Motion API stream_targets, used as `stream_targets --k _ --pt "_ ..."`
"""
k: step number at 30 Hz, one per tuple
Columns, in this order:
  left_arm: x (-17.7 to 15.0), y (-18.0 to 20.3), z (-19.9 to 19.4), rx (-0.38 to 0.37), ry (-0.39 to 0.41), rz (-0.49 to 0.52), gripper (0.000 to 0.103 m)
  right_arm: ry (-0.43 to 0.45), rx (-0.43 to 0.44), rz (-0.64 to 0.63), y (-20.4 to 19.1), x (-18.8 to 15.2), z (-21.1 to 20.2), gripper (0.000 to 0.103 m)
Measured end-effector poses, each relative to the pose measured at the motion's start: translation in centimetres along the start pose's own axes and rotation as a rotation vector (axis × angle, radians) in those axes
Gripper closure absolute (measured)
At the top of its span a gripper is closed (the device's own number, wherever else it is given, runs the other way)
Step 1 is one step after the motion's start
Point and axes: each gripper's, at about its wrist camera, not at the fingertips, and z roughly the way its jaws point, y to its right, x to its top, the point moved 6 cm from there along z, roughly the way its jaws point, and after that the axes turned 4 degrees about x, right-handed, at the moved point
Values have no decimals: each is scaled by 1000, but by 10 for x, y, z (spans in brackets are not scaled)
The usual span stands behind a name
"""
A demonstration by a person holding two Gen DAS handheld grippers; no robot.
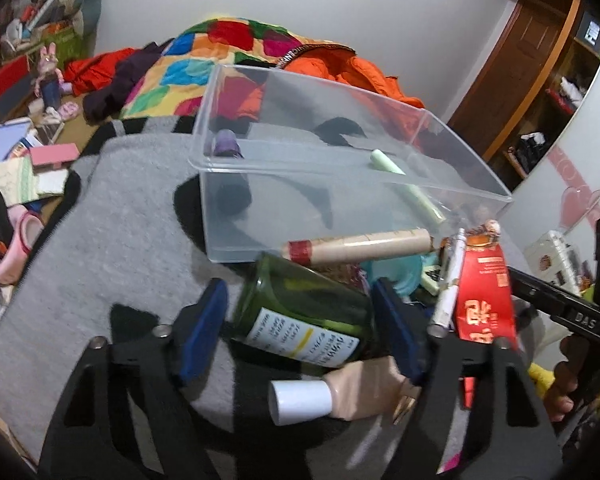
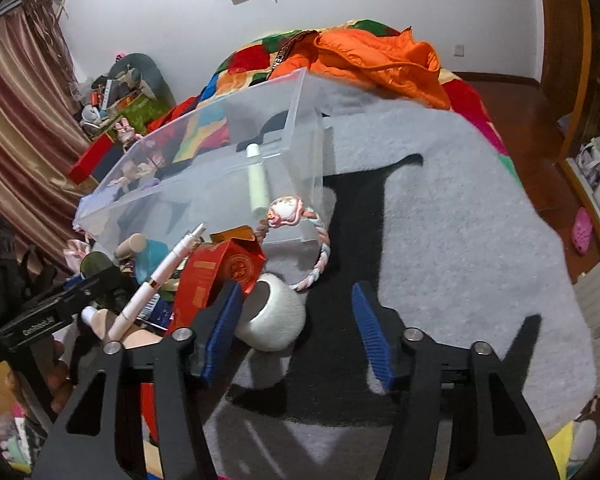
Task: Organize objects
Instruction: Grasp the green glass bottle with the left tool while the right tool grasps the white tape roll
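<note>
A clear plastic bin [image 1: 452, 178] [image 2: 112, 196] stands on the grey blanket and holds a pale green tube [image 1: 410, 184] [image 2: 258, 188] and a purple item [image 1: 226, 144]. My left gripper [image 1: 300, 328] is open, its blue pads on either side of a dark green bottle [image 1: 300, 312] lying in a pile. Beside it lie a beige foundation bottle [image 1: 340, 396], a beige tube [image 1: 360, 246], a white pen [image 1: 448, 284] [image 2: 156, 276] and a red box [image 1: 486, 296] [image 2: 216, 276]. My right gripper [image 2: 296, 332] is open and empty, beside a white tape roll [image 2: 276, 316] and a braided bracelet [image 2: 300, 236].
A grey and black blanket [image 2: 460, 220] covers the bed. A colourful quilt [image 1: 188, 68] and an orange jacket [image 2: 380, 56] lie behind the bin. Clutter sits at the left [image 1: 16, 184]. A wooden wardrobe [image 1: 540, 80] stands at the right.
</note>
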Motion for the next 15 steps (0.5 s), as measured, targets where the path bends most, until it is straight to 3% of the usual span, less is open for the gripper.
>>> stream_targets --k 5,15 --pt "-2 4 -11 41 40 25 38 -23 14 -31 -7 -5 1 84" --pt "0 2 -38 153 114 68 38 38 -82 -72 -3 -6 -19 90"
